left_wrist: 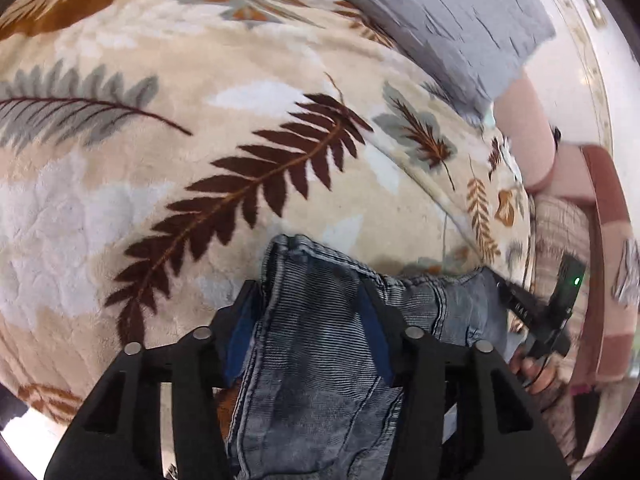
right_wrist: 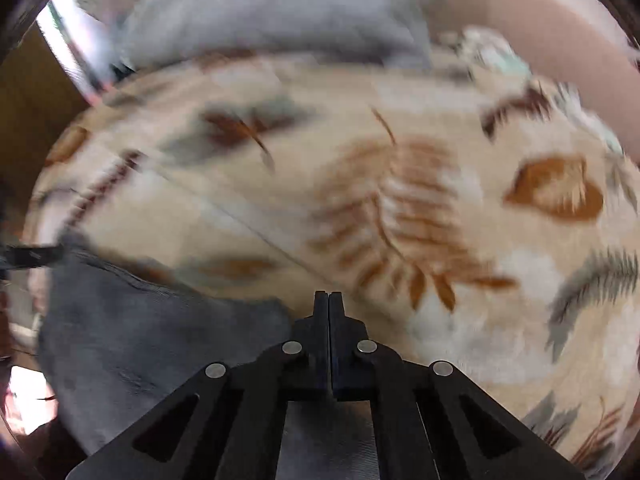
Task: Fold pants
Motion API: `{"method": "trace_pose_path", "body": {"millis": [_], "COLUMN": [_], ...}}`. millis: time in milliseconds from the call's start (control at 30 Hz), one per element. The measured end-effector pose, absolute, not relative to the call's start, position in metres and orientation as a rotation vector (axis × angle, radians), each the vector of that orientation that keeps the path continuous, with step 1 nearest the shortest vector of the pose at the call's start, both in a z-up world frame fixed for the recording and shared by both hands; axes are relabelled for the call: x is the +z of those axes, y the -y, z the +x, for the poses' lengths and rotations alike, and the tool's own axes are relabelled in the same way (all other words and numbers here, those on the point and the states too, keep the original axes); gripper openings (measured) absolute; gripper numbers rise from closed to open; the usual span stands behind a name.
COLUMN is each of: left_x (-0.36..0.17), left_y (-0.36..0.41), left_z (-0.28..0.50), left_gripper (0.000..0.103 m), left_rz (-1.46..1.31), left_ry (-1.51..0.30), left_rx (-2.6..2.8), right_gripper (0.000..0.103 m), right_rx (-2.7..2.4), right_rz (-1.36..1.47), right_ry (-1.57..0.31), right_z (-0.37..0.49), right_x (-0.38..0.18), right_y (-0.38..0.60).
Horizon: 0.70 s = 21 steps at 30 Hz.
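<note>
The pants point(left_wrist: 320, 340) are grey-blue denim, bunched between the fingers of my left gripper point(left_wrist: 310, 292), which is shut on a thick fold of them above the bed. The denim runs right toward my right gripper point(left_wrist: 516, 300), seen at the right edge of the left wrist view. In the blurred right wrist view my right gripper point(right_wrist: 329, 300) has its jaws pressed together, and the pants point(right_wrist: 140, 340) hang to its left and below it. Whether cloth is pinched between the tips is hidden.
A beige fleece blanket point(left_wrist: 200, 140) with brown and grey fern leaves covers the bed. A grey pillow point(left_wrist: 440, 20) lies at the far side, also in the right wrist view point(right_wrist: 260, 12). A pink bolster point(left_wrist: 524, 136) sits at the right edge.
</note>
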<state>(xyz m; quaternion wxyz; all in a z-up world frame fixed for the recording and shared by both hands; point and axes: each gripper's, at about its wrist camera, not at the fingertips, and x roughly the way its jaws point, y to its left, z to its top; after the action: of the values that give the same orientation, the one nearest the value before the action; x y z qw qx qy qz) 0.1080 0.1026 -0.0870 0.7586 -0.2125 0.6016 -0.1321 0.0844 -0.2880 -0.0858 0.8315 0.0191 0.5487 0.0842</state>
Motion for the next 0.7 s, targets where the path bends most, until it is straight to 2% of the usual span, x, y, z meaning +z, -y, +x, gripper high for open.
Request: {"method": "trace_pose_path", "body": {"millis": [100, 133, 167, 200, 233, 367, 467, 533, 700], "left_x": [-0.074, -0.069, -0.065, -0.063, -0.063, -0.076, -0.088, -0.091, -0.089], "left_y": [-0.112, -0.114, -0.115, -0.116, -0.116, -0.109, -0.100, -0.094, -0.086], "left_z": [0.096, 0.091, 0.086, 0.080, 0.077, 0.075, 0.076, 0.076, 0.074], "left_gripper": [0.045, 0.046, 0.047, 0.050, 0.054, 0.056, 0.056, 0.062, 0.064], "left_rz": [-0.455, -0.450, -0.446, -0.443, -0.439, -0.461, -0.500, -0.489, -0.480], "left_ry": [-1.283, -1.271, -1.260, -1.254, -1.255, -1.298, -1.336, -1.338, -1.350], "left_rx": [-0.297, -0.311, -0.326, -0.342, -0.350, -0.342, -0.331, -0.311, -0.273], "right_gripper": [0.008, 0.012, 0.020, 0.026, 0.029, 0.040, 0.042, 0.043, 0.043], "right_rx": [0.191, 0.182, 0.165, 0.138, 0.088, -0.177, -0.307, -0.344, -0.299], "right_rz": [0.280, 0.327, 0.378, 0.393, 0.402, 0.418, 0.479, 0.537, 0.638], "right_ry": [-1.069, -1.042, -1.003, -0.984, -0.967, -0.975, -0.989, -0.987, -0.910], "right_z": [0.059, 0.049, 0.031, 0.020, 0.007, -0.058, -0.102, -0.118, -0.118], "right_x": [-0.064, -0.055, -0.043, -0.036, -0.029, -0.017, -0.025, -0.037, -0.054], "right_y": [0.324, 0.335, 0.357, 0.371, 0.393, 0.501, 0.560, 0.579, 0.604]}}
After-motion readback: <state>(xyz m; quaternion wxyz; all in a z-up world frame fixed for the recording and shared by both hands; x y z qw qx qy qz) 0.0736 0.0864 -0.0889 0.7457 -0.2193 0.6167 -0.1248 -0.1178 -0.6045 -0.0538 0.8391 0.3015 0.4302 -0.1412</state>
